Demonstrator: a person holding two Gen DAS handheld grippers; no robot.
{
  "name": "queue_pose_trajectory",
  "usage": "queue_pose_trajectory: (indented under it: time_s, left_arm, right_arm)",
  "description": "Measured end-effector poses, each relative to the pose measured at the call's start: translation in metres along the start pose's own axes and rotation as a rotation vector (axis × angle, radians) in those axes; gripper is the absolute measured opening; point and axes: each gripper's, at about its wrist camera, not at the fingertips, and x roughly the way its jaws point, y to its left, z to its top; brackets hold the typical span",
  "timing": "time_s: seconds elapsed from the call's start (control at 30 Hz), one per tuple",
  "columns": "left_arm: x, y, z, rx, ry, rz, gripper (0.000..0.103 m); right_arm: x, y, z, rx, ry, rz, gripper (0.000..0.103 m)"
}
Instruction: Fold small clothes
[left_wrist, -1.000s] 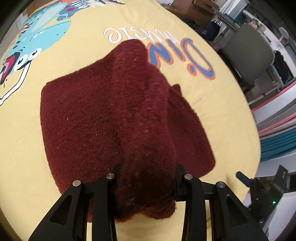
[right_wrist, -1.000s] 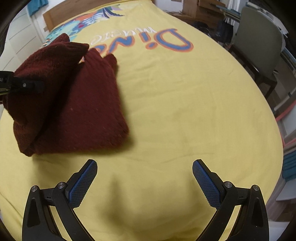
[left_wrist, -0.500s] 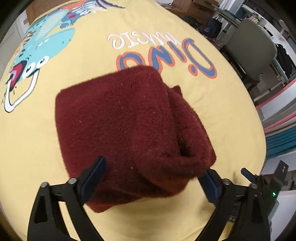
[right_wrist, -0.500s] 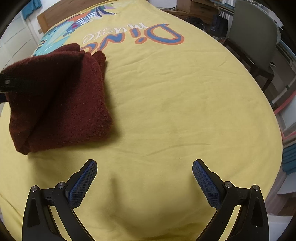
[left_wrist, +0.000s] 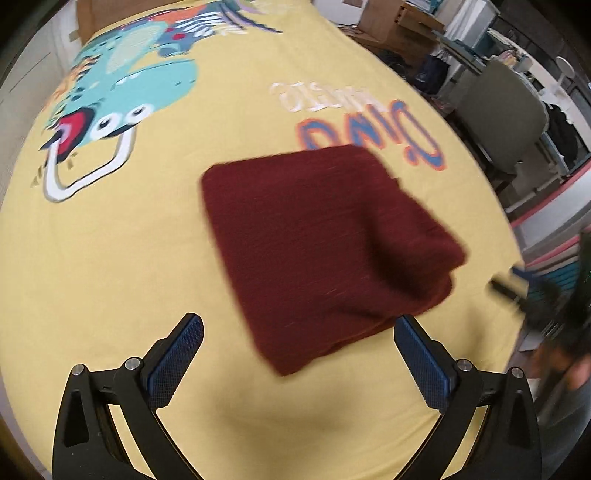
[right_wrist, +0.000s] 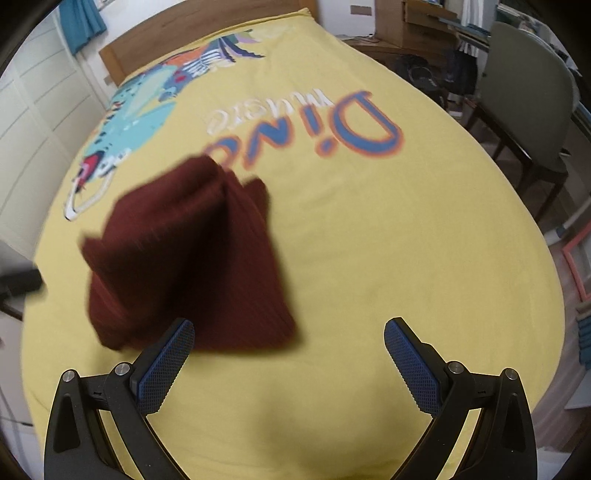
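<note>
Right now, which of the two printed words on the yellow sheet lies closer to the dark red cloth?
The big blue word "Dino"; the dark red cloth reaches it. The small white word lies beyond.

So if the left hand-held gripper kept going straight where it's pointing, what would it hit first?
Probably the near edge of the folded maroon garment lying on the yellow bedspread. The left hand-held gripper is open and empty; blur leaves depth uncertain.

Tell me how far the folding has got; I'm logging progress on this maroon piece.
Done: the maroon garment lies folded in layers on the yellow cloth. In hand: nothing; left gripper and right gripper are open and empty. Left: perhaps tidying its uneven corner.
</note>
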Motion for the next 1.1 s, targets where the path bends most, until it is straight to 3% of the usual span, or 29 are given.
queue_pose_trajectory:
  time_s: [0.17, 0.3, 0.4, 0.5, 0.63, 0.73, 0.77, 0.8, 0.83, 0.93, 1.1]
  left_arm:
    - [0.012, 0.029, -0.028, -0.058, 0.028, -0.022, 0.102]
    - [0.018, 0.044, -0.036, -0.102, 0.015, -0.036, 0.102]
    - [0.017, 0.054, -0.04, -0.121, 0.012, -0.041, 0.102]
    - [0.02, 0.06, -0.043, -0.125, 0.018, -0.039, 0.102]
    - [0.023, 0.065, -0.047, -0.128, 0.022, -0.047, 0.102]
    - [0.024, 0.067, -0.05, -0.133, 0.024, -0.052, 0.102]
    - [0.025, 0.067, -0.05, -0.135, 0.026, -0.054, 0.102]
    - [0.027, 0.067, -0.05, -0.135, 0.028, -0.055, 0.102]
    - [0.028, 0.067, -0.05, -0.133, 0.031, -0.055, 0.102]
    - [0.031, 0.065, -0.052, -0.121, 0.034, -0.038, 0.102]
    - [0.035, 0.064, -0.052, -0.116, 0.044, -0.041, 0.102]
  right_arm:
    - [-0.005, 0.035, 0.051, -0.052, 0.014, 0.046, 0.103]
    - [0.008, 0.071, 0.081, -0.105, 0.091, 0.101, 0.102]
    - [0.028, 0.1, 0.096, -0.151, 0.169, 0.108, 0.093]
    - [0.05, 0.121, 0.099, -0.193, 0.249, 0.106, 0.077]
    - [0.077, 0.135, 0.089, -0.218, 0.346, 0.109, 0.076]
    - [0.096, 0.132, 0.075, -0.237, 0.407, 0.057, 0.072]
    - [0.101, 0.127, 0.07, -0.241, 0.425, 0.037, 0.058]
    - [0.103, 0.123, 0.068, -0.236, 0.429, 0.032, 0.048]
    - [0.105, 0.115, 0.064, -0.209, 0.433, 0.057, 0.03]
    - [0.096, 0.094, 0.06, -0.174, 0.384, 0.095, 0.021]
    - [0.063, 0.068, 0.057, -0.129, 0.264, 0.129, 0.019]
